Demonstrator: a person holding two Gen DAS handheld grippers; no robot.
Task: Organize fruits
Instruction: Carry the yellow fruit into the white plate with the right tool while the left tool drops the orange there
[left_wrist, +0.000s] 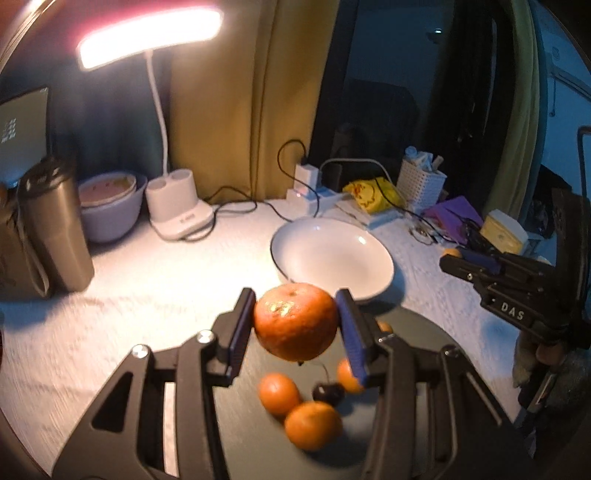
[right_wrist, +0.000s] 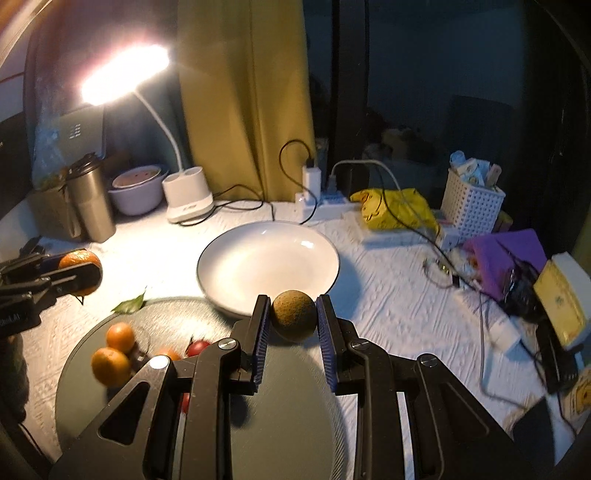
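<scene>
Both my grippers are loaded and lifted, fruit on its way to the white bowl.

My left gripper (left_wrist: 295, 328) is clamped on a mandarin (left_wrist: 295, 321), held above the dark round tray (left_wrist: 417, 332) where smaller mandarins (left_wrist: 313, 425) and a cherry (left_wrist: 328, 393) lie. My right gripper (right_wrist: 293, 321) pinches a brown kiwi (right_wrist: 294, 315) squarely between its blue pads (right_wrist: 260, 332), just short of the white bowl (right_wrist: 267, 264). I judge the next move to be carrying each fruit forward over the rim, then opening low.
</scene>
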